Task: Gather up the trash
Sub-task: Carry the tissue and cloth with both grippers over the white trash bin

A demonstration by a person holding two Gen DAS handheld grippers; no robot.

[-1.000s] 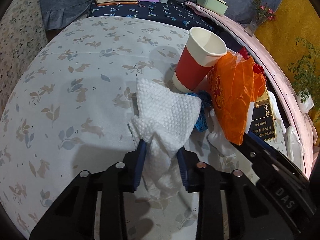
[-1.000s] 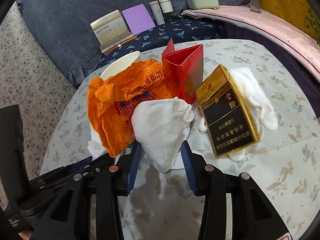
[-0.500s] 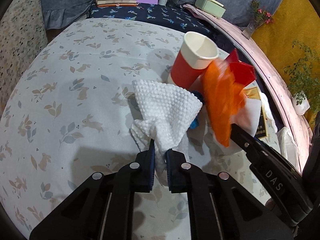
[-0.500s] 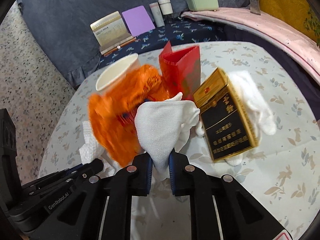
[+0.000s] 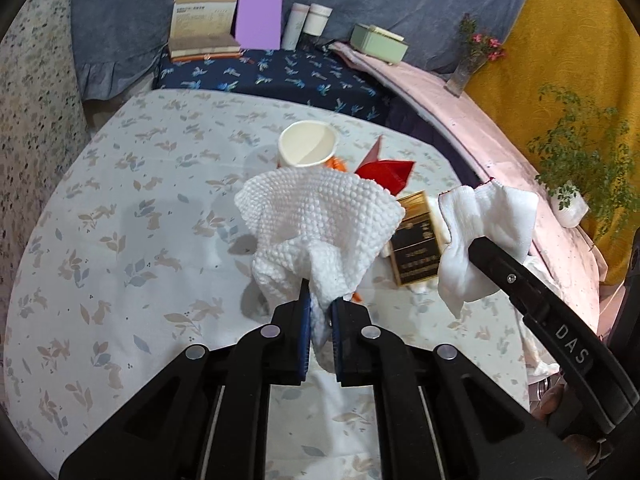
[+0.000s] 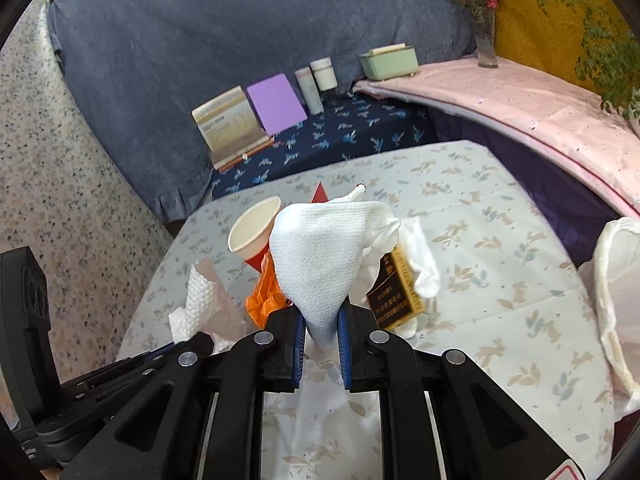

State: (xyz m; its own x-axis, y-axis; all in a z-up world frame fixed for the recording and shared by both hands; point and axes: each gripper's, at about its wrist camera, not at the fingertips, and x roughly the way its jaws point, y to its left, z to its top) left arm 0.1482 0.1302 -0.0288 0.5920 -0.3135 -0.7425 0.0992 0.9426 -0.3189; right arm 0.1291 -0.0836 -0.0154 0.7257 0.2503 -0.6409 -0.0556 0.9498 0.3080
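My left gripper (image 5: 320, 312) is shut on a bumpy white paper towel (image 5: 320, 220) and holds it above the table. My right gripper (image 6: 321, 322) is shut on a smooth white cloth wipe (image 6: 320, 248), also lifted; it shows in the left wrist view (image 5: 488, 224) too. On the table below lie a red paper cup (image 5: 308, 148), a red carton (image 5: 384, 172), a black and gold cigarette box (image 5: 416, 244) and an orange wrapper (image 6: 266, 296). The paper towel shows at the left of the right wrist view (image 6: 200, 300).
The table has a floral cloth (image 5: 120, 240). Behind it a dark blue surface (image 5: 280, 76) bears a booklet, a purple card, two small bottles and a green box (image 5: 380, 42). A white plastic bag (image 6: 616, 300) sits at the right. A pink ledge (image 6: 520, 100) with plants runs along the right.
Both grippers went from open around their white pieces to shut on them, then lifted them up and back from the trash pile. The orange wrapper dropped lower.
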